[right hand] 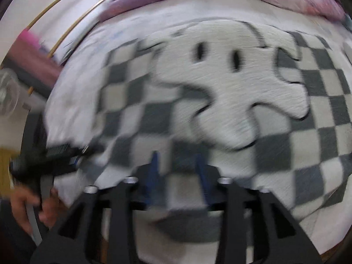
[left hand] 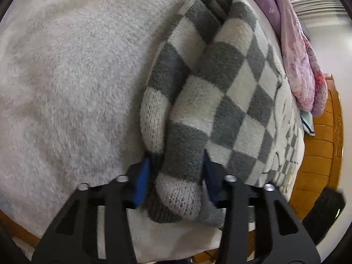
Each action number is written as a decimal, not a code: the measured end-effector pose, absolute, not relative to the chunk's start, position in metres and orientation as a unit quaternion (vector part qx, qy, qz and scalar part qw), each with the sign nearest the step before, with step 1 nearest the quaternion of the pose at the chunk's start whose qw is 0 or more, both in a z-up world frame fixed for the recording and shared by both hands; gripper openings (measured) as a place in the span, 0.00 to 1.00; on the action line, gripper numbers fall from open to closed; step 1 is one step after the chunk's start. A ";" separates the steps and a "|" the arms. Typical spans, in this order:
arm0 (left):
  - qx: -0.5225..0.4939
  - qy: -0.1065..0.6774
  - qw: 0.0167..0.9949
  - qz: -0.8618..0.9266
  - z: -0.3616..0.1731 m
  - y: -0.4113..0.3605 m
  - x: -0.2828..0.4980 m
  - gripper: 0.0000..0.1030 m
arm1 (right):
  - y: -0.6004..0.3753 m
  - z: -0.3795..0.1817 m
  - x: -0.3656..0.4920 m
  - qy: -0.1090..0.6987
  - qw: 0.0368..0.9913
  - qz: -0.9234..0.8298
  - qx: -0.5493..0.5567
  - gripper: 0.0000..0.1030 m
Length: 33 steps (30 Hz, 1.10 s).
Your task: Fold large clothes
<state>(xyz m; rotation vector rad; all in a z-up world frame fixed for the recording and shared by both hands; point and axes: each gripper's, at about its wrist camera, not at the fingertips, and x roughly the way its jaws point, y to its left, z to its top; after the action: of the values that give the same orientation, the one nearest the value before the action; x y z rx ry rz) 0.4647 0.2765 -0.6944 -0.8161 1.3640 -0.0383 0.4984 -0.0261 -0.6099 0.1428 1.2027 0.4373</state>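
A grey-and-white checkered knit sweater (left hand: 231,83) lies on a white fluffy bed cover (left hand: 66,77). Its sleeve (left hand: 176,101) is folded along the body's left side. My left gripper (left hand: 176,160) is shut on the sleeve's cuff end near the bed's front edge. In the blurred right wrist view the sweater (right hand: 220,92) shows a white cartoon figure on its front. My right gripper (right hand: 178,162) is shut on the sweater's near hem (right hand: 182,189). The left gripper (right hand: 55,154) also shows at the left there, held by a hand.
A purple and pink quilt (left hand: 294,50) is piled along the bed's far side. A wooden bed frame (left hand: 325,145) borders the right. The white cover fills the left. A pink object (right hand: 33,50) and a fan (right hand: 6,92) stand off the bed at left.
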 end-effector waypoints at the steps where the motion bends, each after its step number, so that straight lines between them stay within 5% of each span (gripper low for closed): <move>1: -0.374 0.613 0.696 -0.025 -0.691 0.278 0.466 0.31 | -0.020 -0.609 0.491 0.557 0.800 0.214 0.065 0.51; 5: -0.398 0.601 0.689 -0.067 -0.660 0.283 0.470 0.28 | 0.010 -0.596 0.465 0.532 0.809 0.244 0.056 0.55; 10: -0.395 0.594 0.692 -0.113 -0.624 0.267 0.478 0.27 | 0.038 -0.581 0.450 0.505 0.815 0.278 0.067 0.72; 16: -0.373 0.596 0.699 -0.132 -0.608 0.249 0.486 0.27 | 0.081 -0.599 0.463 0.480 0.839 0.256 0.005 0.76; 17: -0.372 0.597 0.699 -0.128 -0.608 0.247 0.487 0.27 | 0.077 -0.602 0.465 0.484 0.837 0.253 0.004 0.72; 18: -0.365 0.600 0.701 -0.123 -0.609 0.243 0.490 0.27 | 0.078 -0.607 0.472 0.490 0.836 0.246 0.002 0.48; 20: -0.363 0.609 0.696 -0.113 -0.615 0.239 0.495 0.31 | 0.077 -0.616 0.483 0.511 0.827 0.233 -0.005 0.31; 22: -0.375 0.613 0.689 -0.097 -0.620 0.242 0.498 0.39 | 0.071 -0.615 0.487 0.522 0.818 0.239 0.013 0.26; 24: -0.360 0.604 0.708 -0.066 -0.616 0.243 0.502 0.72 | 0.066 -0.609 0.486 0.522 0.816 0.246 0.019 0.25; 26: -0.349 0.596 0.721 -0.046 -0.616 0.238 0.511 0.79 | 0.057 -0.603 0.487 0.521 0.814 0.255 0.030 0.25; 28: -0.344 0.603 0.719 -0.039 -0.622 0.231 0.522 0.74 | 0.046 -0.597 0.489 0.523 0.810 0.260 0.049 0.24; 29: -0.331 0.600 0.727 -0.037 -0.619 0.224 0.528 0.52 | 0.038 -0.596 0.491 0.527 0.805 0.264 0.068 0.23; 30: -0.301 0.596 0.744 -0.035 -0.606 0.210 0.536 0.42 | 0.028 -0.596 0.494 0.531 0.800 0.264 0.093 0.23; 33: -0.245 0.578 0.777 -0.049 -0.569 0.167 0.545 0.34 | -0.007 -0.583 0.506 0.520 0.797 0.261 0.161 0.23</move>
<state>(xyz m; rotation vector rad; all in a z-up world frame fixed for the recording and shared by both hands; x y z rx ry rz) 0.5446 0.1672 -0.5691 -0.5289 1.2494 -0.1065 0.5056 -0.0071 -0.5830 0.3464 1.1172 0.5600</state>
